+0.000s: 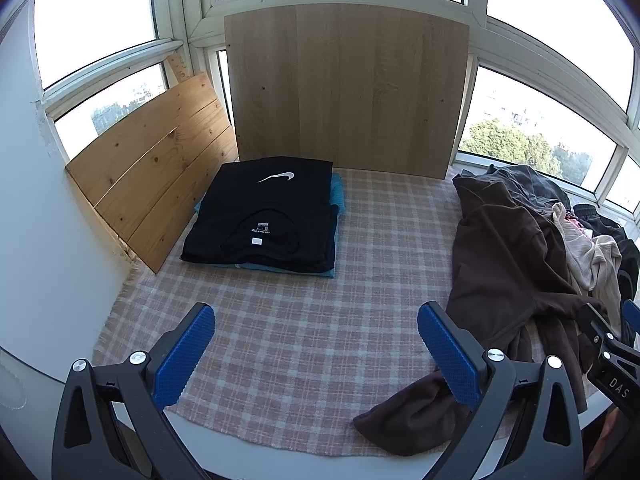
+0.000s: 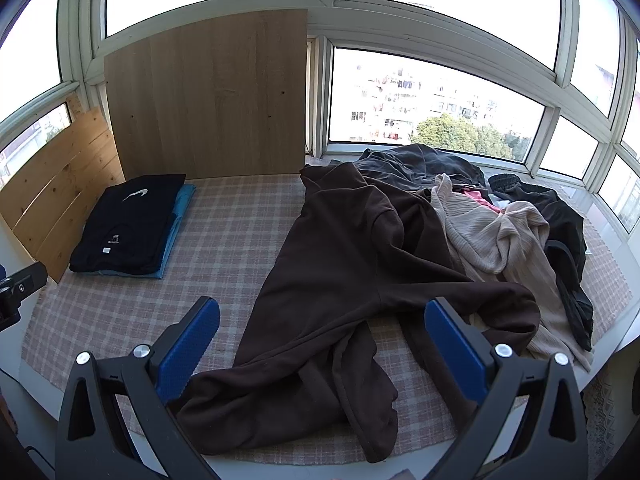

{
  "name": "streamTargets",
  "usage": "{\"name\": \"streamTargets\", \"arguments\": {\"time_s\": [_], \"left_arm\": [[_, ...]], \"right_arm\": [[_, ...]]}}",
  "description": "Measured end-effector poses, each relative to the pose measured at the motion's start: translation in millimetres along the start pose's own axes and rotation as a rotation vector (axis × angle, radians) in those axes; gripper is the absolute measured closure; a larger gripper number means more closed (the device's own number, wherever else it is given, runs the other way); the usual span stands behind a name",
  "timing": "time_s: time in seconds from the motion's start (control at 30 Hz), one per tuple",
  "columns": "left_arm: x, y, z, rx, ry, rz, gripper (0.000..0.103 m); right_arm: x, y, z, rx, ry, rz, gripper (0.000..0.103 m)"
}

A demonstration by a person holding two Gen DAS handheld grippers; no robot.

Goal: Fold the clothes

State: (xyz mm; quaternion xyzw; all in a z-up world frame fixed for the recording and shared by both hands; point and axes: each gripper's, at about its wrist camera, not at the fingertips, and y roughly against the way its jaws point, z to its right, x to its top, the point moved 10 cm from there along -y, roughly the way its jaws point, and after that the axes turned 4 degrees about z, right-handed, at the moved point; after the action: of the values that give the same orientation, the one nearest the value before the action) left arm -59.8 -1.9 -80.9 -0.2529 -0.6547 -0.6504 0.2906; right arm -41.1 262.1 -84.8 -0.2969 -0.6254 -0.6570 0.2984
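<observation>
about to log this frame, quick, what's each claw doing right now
Left claw: open, holding nothing, above the plaid blanket.
Right claw: open, holding nothing, over the brown garment.

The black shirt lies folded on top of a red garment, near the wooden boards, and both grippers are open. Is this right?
One detail is wrong: the garment under the black shirt is blue, not red, as the left wrist view shows. The rest holds: wooden boards nearby, left gripper and right gripper open.

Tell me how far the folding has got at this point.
Done: a folded black T-shirt lies stacked on a folded blue garment by the wooden boards. In hand: nothing; both tools are open, the right tool over the spread dark brown garment. Left: that garment and the unfolded pile behind it.
</observation>
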Motion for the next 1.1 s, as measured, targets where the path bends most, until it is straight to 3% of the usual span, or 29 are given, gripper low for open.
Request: {"name": "streamTargets", "arguments": {"time_s": [1.1], "left_arm": [[-4,12,0,0.01,0.0,0.007,0.001]], "right_arm": [[-2,9,1,-0.002,0.004,0.006,0.0]]}}
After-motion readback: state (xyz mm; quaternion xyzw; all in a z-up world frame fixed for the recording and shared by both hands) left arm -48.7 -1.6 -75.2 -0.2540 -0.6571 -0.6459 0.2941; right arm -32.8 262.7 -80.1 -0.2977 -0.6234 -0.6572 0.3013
